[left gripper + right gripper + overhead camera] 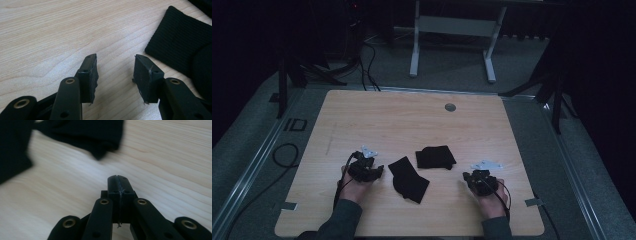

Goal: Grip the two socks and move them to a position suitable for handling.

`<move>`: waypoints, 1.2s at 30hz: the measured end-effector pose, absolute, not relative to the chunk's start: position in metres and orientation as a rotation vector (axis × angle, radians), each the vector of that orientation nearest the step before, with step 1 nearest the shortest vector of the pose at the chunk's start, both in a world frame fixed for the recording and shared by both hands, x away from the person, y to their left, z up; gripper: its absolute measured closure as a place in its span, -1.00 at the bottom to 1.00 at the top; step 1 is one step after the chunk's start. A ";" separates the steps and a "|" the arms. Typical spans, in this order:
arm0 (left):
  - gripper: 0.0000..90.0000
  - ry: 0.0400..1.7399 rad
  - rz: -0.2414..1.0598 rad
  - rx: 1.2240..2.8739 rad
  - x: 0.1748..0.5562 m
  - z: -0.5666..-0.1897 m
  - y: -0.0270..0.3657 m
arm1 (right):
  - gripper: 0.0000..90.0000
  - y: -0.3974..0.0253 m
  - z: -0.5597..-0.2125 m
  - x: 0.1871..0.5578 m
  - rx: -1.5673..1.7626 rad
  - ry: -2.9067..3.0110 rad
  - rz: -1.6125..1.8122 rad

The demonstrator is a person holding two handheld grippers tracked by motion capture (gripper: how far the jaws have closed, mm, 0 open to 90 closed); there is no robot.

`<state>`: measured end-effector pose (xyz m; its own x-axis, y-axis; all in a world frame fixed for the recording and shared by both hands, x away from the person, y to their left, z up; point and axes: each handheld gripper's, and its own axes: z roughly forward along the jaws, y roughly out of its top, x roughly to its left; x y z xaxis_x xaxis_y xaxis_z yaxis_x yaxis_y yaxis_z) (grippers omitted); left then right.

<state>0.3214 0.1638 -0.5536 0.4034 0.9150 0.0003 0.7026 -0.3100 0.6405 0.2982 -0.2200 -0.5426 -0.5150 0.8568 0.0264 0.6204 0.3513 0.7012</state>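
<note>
The wooden worktop is carrying two black socks. The nearer sock is lying just beside the left hand-held gripper, whose jaws are standing wide apart over bare wood, gripping nothing. The folded sock is lying farther back, between both hands. The right hand-held gripper is resting with jaws pressed together, empty. The right gripper view is blurring both socks.
</note>
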 end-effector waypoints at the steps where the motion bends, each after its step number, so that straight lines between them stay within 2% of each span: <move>1: 0.21 1.373 0.498 2.106 0.321 -0.554 0.164 | 1.00 -0.216 -0.542 0.297 1.286 2.290 0.961; 9: 0.21 1.370 0.499 2.106 0.321 -0.554 0.164 | 1.00 -0.183 -0.537 0.286 1.178 2.378 1.026; 23: 0.22 1.372 0.501 2.100 0.321 -0.554 0.163 | 1.00 -0.095 -0.543 0.250 0.831 2.586 1.079; 27: 0.21 1.371 0.501 2.099 0.321 -0.554 0.163 | 1.00 -0.092 -0.554 0.252 0.834 2.633 1.015; 36: 0.21 1.370 0.501 2.098 0.321 -0.554 0.163 | 0.98 -0.114 -0.552 0.261 0.870 2.630 0.980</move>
